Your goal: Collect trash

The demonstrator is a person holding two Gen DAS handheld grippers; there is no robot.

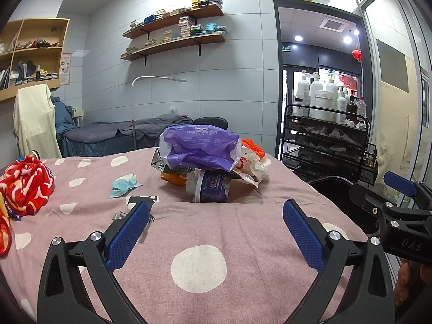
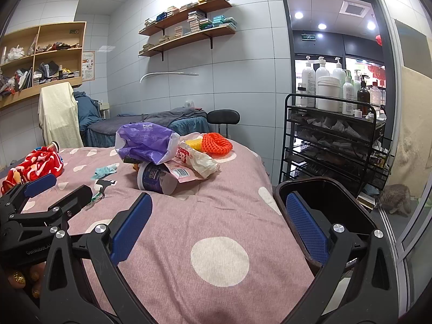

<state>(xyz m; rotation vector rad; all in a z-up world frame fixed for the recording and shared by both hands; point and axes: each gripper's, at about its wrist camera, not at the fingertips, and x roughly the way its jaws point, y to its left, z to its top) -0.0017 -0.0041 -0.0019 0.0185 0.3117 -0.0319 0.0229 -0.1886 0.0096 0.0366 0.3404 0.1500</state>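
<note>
A heap of trash lies on the pink dotted bed point(image 1: 199, 243) point(image 2: 221, 216): a purple plastic bag point(image 1: 199, 148) point(image 2: 143, 141) on top, a round purple-labelled tub point(image 1: 212, 187) point(image 2: 151, 179) on its side, a crumpled white wrapper point(image 2: 199, 162), an orange foam net point(image 2: 217, 143). A teal mask point(image 1: 124, 185) point(image 2: 104, 171) and small scraps point(image 1: 141, 199) lie to the left. A black bin point(image 2: 324, 210) point(image 1: 337, 197) stands at the bed's right edge. My left gripper point(image 1: 216, 221) is open and empty, short of the heap. My right gripper point(image 2: 218, 218) is open and empty, between bed and bin.
A red patterned cloth point(image 1: 25, 186) point(image 2: 35, 166) lies at the bed's left. A black wire cart point(image 2: 334, 140) with bottles stands right of the bed, beside a glass wall. Another bed point(image 1: 121, 135) and a stool are behind.
</note>
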